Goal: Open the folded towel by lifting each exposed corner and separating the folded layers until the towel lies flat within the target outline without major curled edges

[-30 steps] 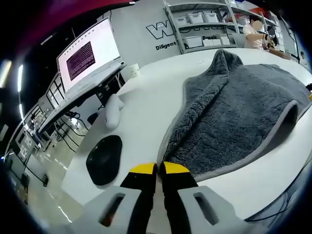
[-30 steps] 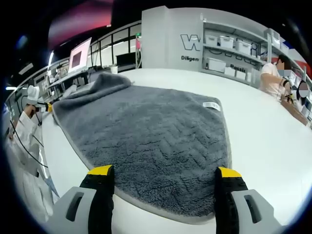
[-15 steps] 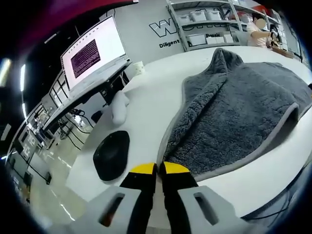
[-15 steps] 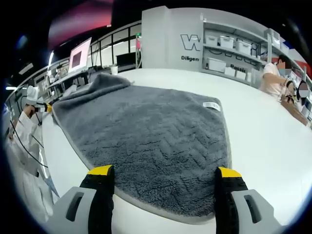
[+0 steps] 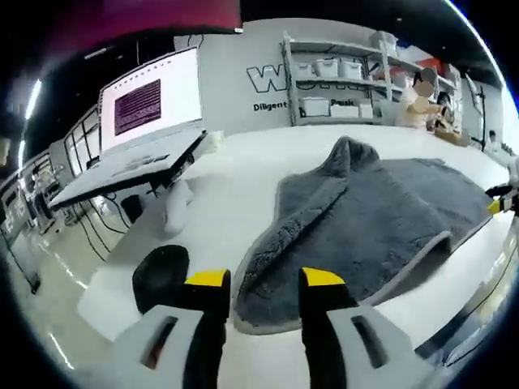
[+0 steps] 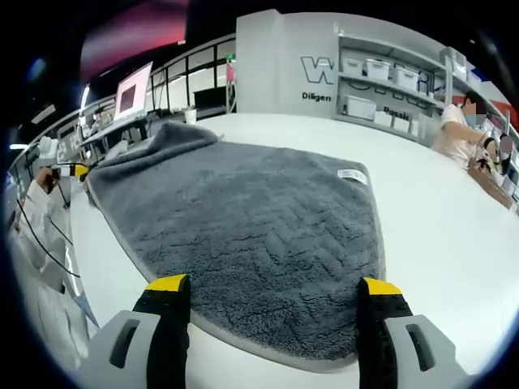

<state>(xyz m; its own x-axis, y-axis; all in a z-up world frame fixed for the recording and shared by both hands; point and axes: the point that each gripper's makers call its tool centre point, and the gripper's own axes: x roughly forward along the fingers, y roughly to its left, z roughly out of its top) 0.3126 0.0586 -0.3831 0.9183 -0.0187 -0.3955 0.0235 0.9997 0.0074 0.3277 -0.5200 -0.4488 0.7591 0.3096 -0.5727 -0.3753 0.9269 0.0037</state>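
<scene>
The grey plush towel (image 5: 365, 215) lies spread on the white table (image 5: 235, 186), with a raised hump at its far end and a lifted lip along its near right edge. My left gripper (image 5: 265, 279) is open, and the towel's near corner lies on the table between its yellow tips. In the right gripper view the towel (image 6: 259, 219) lies mostly flat, its white label (image 6: 351, 174) near the far right edge. My right gripper (image 6: 274, 285) is open, its jaws standing wide over the towel's near edge and holding nothing. The left gripper (image 6: 69, 170) appears at the far left.
A black oval pad (image 5: 160, 275) and a white object (image 5: 174, 207) sit on the table left of the towel. A lit monitor (image 5: 150, 101) stands on a desk behind. Shelves with white bins (image 6: 381, 73) and a person (image 6: 458, 121) are at the back right.
My left gripper's jaws have gone from shut to open, and the towel corner now lies between them. The left view has swung and levelled. The right view is unchanged.
</scene>
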